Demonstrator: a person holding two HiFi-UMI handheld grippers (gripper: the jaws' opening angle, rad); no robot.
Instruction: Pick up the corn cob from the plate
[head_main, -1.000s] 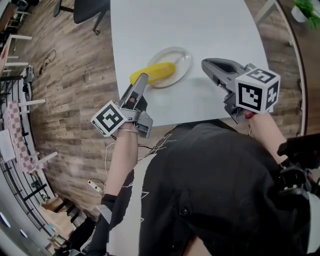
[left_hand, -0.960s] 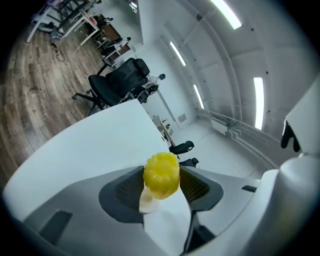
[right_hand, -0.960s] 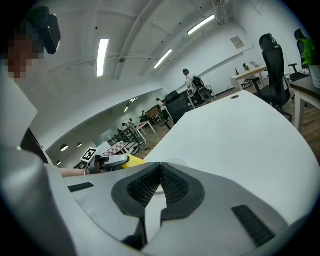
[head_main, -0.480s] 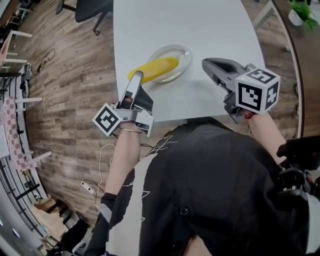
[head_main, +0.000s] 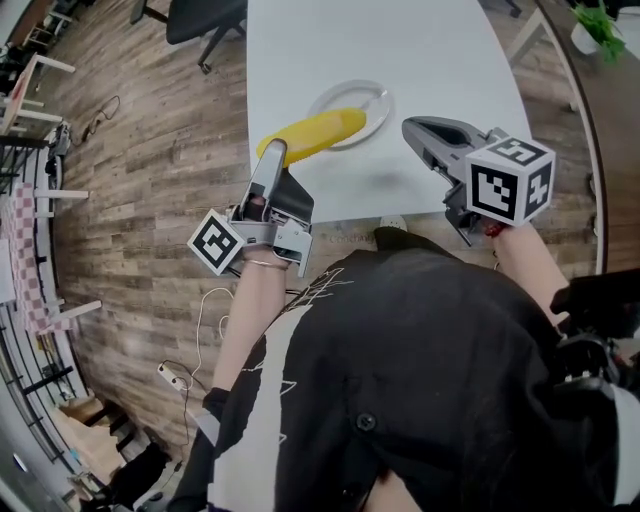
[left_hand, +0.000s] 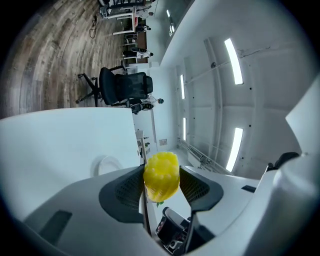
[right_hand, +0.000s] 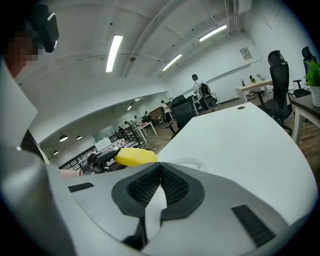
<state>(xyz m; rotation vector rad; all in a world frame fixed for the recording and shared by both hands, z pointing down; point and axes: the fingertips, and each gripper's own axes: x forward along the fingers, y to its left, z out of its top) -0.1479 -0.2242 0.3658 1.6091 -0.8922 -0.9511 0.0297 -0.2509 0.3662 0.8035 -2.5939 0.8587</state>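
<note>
My left gripper (head_main: 272, 152) is shut on one end of the yellow corn cob (head_main: 318, 133), which hangs in the air above the near left rim of the clear plate (head_main: 372, 100). In the left gripper view the cob's end (left_hand: 161, 175) sits pinched between the two dark pads, and the plate (left_hand: 106, 165) shows small on the white table below. My right gripper (head_main: 412, 130) hovers over the table to the right of the plate, jaws shut with nothing in them. From the right gripper view the corn cob (right_hand: 135, 156) shows ahead at left.
The white table (head_main: 430, 50) ends at its near edge just below both grippers, with wood floor to the left. A black office chair (head_main: 205, 20) stands at the far left corner. A potted plant (head_main: 600, 25) sits at the far right.
My left gripper has lifted the corn cob off the plate and rolled. The view has shifted, with the table edge closer to me. The right gripper stays shut.
</note>
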